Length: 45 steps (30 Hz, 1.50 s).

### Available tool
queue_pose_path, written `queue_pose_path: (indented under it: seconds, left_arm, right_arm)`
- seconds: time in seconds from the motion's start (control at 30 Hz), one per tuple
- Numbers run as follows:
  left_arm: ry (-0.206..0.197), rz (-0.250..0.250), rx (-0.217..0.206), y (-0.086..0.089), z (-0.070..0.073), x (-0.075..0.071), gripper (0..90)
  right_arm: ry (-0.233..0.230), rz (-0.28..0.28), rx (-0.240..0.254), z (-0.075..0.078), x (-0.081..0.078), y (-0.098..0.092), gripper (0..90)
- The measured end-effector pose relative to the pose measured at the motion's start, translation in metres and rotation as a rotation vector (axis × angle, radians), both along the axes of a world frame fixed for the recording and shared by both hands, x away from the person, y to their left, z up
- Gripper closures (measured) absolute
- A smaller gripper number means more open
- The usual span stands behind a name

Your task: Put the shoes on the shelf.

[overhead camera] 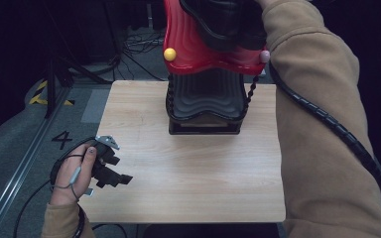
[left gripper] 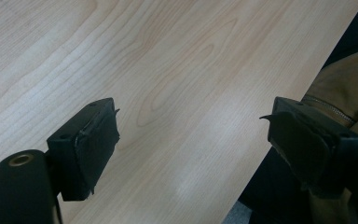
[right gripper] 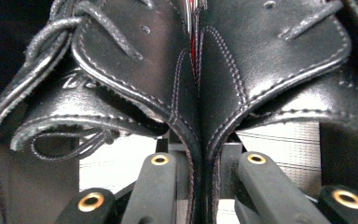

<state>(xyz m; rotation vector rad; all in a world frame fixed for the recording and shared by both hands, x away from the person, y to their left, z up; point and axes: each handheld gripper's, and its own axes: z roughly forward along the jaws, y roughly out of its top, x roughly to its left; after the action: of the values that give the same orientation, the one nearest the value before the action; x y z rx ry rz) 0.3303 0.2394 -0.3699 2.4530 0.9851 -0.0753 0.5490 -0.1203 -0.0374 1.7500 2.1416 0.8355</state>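
A pair of black leather lace-up shoes [right gripper: 242, 70] is pressed side by side, and my right gripper [right gripper: 199, 158] is shut on their two inner walls. In the high view the shoes [overhead camera: 225, 22] are up at the top of a tall red wavy stand [overhead camera: 188, 44] with a black lower part [overhead camera: 206, 101], which stands at the far middle of the wooden table [overhead camera: 188, 173]. A tan sleeve [overhead camera: 317, 124] reaches up to them. My left gripper [overhead camera: 119, 169] rests at the table's left edge, open and holding nothing; its pads [left gripper: 93, 144] stand wide over bare wood.
A yellow ball [overhead camera: 169, 54] and a pink ball [overhead camera: 265, 56] sit on the stand's corners. A black coiled cable [overhead camera: 327, 119] trails along the right sleeve. Left of the table are grey floor with a painted 4 [overhead camera: 62, 139], cables and yellow-black tape [overhead camera: 39, 94].
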Motion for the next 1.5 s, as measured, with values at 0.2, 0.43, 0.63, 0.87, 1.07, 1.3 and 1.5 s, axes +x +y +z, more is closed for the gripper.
queue_pose_path:
  seconds: [0.2,0.43,0.63,0.87,1.07,1.3,1.5]
  left_arm:
    - [0.005,-0.005,-0.002,-0.002,-0.001,0.000,16.7]
    - [0.007,-0.010,-0.007,-0.001,-0.002,0.001,16.8]
    - [0.006,-0.006,-0.016,0.000,-0.001,0.000,16.7]
    - [-0.001,-0.018,-0.018,-0.001,0.000,-0.001,16.7]
    - [-0.004,-0.010,-0.026,0.002,0.001,-0.001,16.7]
    - [-0.003,-0.018,-0.026,-0.002,0.002,-0.002,16.7]
    - [-0.001,-0.026,-0.020,-0.004,0.001,-0.001,16.7]
  right_arm:
    - [-0.050,-0.039,-0.009,-0.008,0.008,0.001,81.4]
    - [-0.048,-0.071,-0.027,-0.024,0.019,0.009,80.7]
    - [-0.074,-0.081,-0.015,-0.030,0.022,0.019,80.2]
    - [-0.075,-0.075,-0.025,-0.043,0.027,0.030,78.5]
    - [-0.079,-0.065,-0.038,-0.050,0.029,0.032,77.5]
    - [-0.072,-0.037,-0.068,-0.053,0.025,0.034,70.1]
    - [-0.072,-0.024,-0.026,-0.053,0.020,0.030,62.9]
